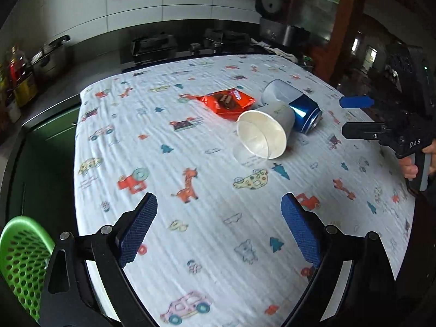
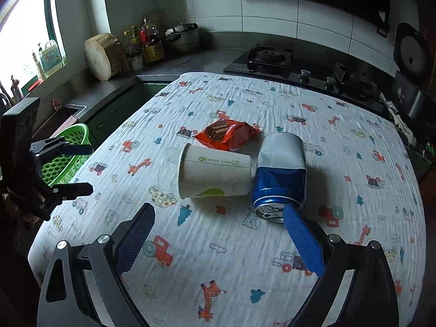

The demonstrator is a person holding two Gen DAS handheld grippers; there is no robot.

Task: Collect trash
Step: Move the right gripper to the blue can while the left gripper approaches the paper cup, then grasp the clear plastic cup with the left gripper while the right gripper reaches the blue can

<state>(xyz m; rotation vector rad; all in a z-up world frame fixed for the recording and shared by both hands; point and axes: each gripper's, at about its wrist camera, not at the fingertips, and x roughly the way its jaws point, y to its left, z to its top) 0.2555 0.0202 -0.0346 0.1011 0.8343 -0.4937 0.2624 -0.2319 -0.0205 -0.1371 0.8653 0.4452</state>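
Observation:
Three pieces of trash lie together on the printed tablecloth (image 1: 190, 141). A white paper cup (image 1: 263, 133) (image 2: 215, 174) lies on its side. A dented blue and white can (image 1: 299, 106) (image 2: 280, 171) lies against its base, and an orange snack wrapper (image 1: 227, 102) (image 2: 226, 133) is behind both. My left gripper (image 1: 219, 199) (image 2: 87, 169) hovers open over the near cloth, well short of the cup, with nothing between its fingers. My right gripper (image 2: 218, 209) (image 1: 347, 116) is open too. Its right fingertip (image 2: 290, 212) is close to the can's top, and nothing is held.
A green perforated basket (image 1: 21, 261) (image 2: 68, 158) stands off the table's left edge. Behind the table run a counter with a gas stove (image 2: 269, 57), a pot (image 2: 182, 38), bottles (image 2: 148, 41) and a round wooden block (image 2: 102, 55). A rice cooker (image 1: 283, 31) stands at the back right.

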